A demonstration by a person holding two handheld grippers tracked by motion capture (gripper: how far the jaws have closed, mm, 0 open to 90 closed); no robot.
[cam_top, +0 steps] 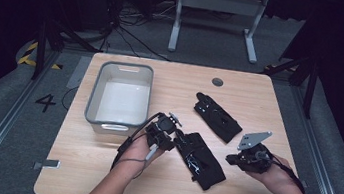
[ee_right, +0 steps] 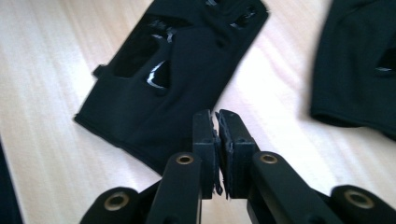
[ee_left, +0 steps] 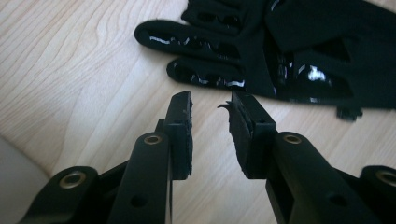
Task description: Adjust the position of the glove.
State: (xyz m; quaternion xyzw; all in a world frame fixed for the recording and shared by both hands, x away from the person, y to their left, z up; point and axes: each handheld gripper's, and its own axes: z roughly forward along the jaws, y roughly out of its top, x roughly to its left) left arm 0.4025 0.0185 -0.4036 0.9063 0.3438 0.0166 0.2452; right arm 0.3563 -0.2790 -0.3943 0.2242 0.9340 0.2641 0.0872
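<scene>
Table top: pale wood grain, smooth, matt. Near glove beside the grey plastic bin: matt black cloth with glossy black patches on fingers and palm; far glove the same. Left gripper jaws: matt black plastic, rough frayed pads, brass-coloured rivets.

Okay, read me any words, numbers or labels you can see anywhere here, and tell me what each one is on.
"4": a dark number on the grey floor, left of the table.
No readable text on the gloves, the grey bin or the grippers.
The yellow and black striped tape on the floor is a marking, with no words.
</scene>
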